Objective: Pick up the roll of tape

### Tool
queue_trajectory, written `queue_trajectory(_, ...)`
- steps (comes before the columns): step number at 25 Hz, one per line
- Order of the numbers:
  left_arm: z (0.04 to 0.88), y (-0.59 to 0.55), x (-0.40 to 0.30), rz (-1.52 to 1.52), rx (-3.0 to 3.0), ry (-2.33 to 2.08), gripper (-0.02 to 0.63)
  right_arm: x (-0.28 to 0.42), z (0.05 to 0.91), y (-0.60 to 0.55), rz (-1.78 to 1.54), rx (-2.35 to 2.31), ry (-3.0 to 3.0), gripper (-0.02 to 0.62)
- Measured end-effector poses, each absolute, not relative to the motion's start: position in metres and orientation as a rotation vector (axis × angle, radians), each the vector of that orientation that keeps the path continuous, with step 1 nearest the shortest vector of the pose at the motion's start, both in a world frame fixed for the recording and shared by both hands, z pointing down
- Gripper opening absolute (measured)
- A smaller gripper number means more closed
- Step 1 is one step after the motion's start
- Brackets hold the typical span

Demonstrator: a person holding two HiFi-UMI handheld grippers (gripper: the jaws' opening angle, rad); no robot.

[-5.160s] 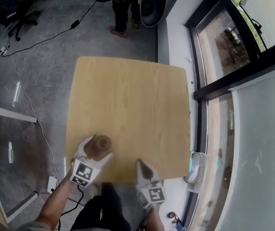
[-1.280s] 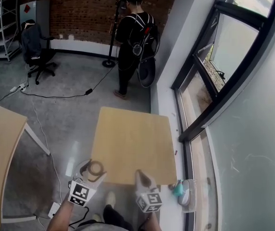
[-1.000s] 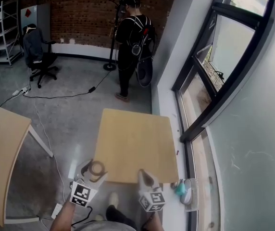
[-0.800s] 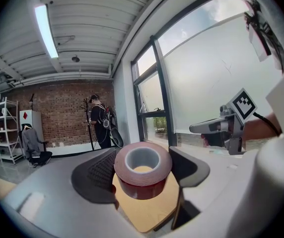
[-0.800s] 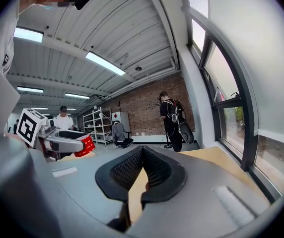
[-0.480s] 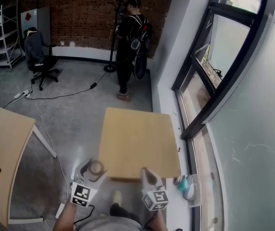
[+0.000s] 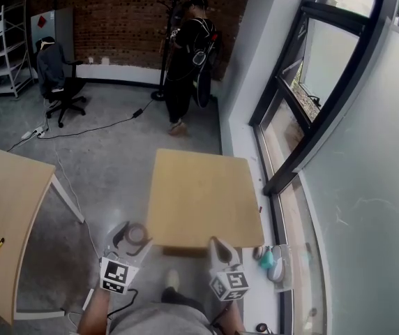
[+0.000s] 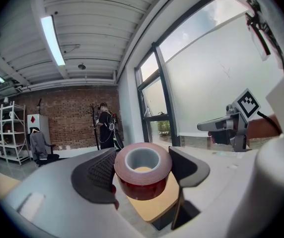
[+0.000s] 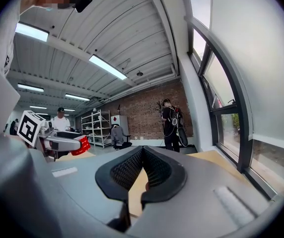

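**Roll of tape** [image 8: 143, 177]: clamped across its outer wall between the two pads of the left gripper [image 7: 132, 236], bore upward. It is held in the air just beside the near left corner of the small table [image 7: 203, 208]. The jaws stand wide only because the roll fills them.

**Right gripper** [image 9: 142, 155]: jaws closed together on nothing. It is about level with the left one and well apart from it, near the table's near right corner.

**Handling.** The roll is probably light and stiff. Its dark red wound face looks glossy and may slide on the pads, so a hold across the full width at mid-height, as here, suits it. Whether a loose end of tape hangs free cannot be made out.

**Room.** Open floor [image 7: 109, 145] lies to the left, between this table and a larger table [image 7: 8, 208]. The window wall [image 7: 304, 138] stands close on the right and leaves less room there. A person [image 7: 189, 47] and an office chair [image 7: 54, 72] are far off, well clear of both grippers.
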State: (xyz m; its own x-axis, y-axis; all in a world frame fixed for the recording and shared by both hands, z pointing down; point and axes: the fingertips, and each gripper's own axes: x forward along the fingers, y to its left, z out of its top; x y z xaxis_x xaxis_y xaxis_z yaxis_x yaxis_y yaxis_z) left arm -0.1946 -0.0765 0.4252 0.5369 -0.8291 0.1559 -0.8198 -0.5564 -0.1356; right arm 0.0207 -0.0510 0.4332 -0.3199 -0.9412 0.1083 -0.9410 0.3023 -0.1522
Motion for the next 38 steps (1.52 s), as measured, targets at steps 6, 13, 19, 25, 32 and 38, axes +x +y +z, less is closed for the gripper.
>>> queue_trajectory(6, 0.421, -0.065, -0.208, -0.306, -2.696, 1.477, 0.334, 0.02, 0.428, -0.039, -0.288, -1.853, 2.513, 0.012)
queue_trajectory(13, 0.42, -0.059, -0.208, -0.299, -2.698, 1.468, 0.334, 0.018, 0.428, -0.033, -0.272, -1.859, 2.518, 0.012)
queue_trajectory(19, 0.417, -0.062, -0.204, -0.289, -2.7, 1.458, 0.334, 0.018, 0.428, -0.036, -0.269, -1.857, 2.529, 0.012)
queue_trajectory(25, 0.416, -0.066, -0.206, -0.291, -2.694, 1.462, 0.334, 0.018, 0.428, -0.04, -0.256, -1.876, 2.532, 0.012)
queue_trajectory(32, 0.42, -0.069, -0.21, -0.294, -2.693, 1.478, 0.334, 0.017, 0.431, -0.043, -0.264, -1.865, 2.525, 0.012)
queue_trajectory(38, 0.423, -0.07, -0.209, -0.306, -2.694, 1.482, 0.334, 0.019, 0.432, -0.043, -0.266, -1.869, 2.527, 0.012)
